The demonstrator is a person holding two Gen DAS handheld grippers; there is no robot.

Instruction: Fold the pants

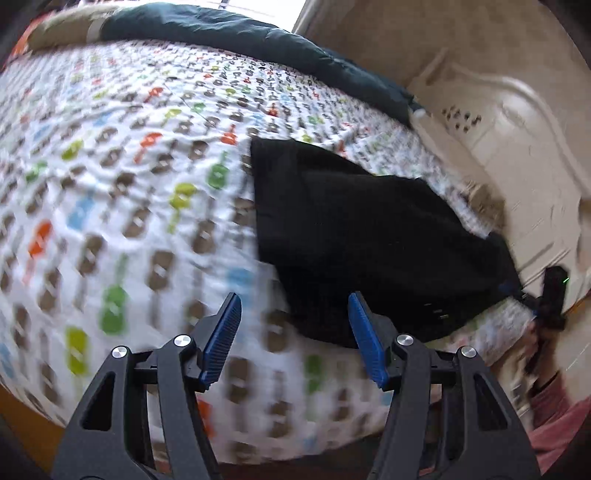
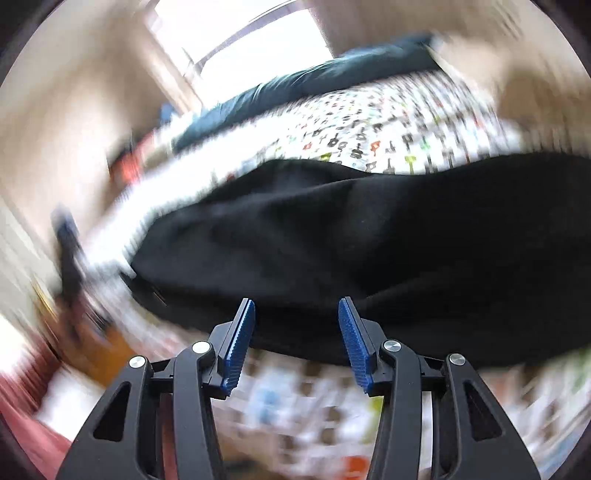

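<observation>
Black pants (image 1: 362, 236) lie folded into a compact dark shape on the patterned bedspread (image 1: 110, 166), toward the bed's right side. My left gripper (image 1: 293, 306) is open and empty, its blue pads (image 1: 225, 339) hovering just short of the pants' near edge. In the right wrist view the pants (image 2: 369, 251) fill the middle of the frame. My right gripper (image 2: 296, 314) is open and empty, its tips over the near edge of the pants. The right gripper also shows in the left wrist view (image 1: 550, 295) at the pants' far right corner. Both views are motion-blurred.
A dark teal blanket (image 1: 229, 33) lies along the far edge of the bed, also in the right wrist view (image 2: 303, 85). A cream carved bed board (image 1: 517, 129) stands at the right. A bright window (image 2: 251, 40) is behind. The person's pink sleeve (image 1: 557, 424) is at lower right.
</observation>
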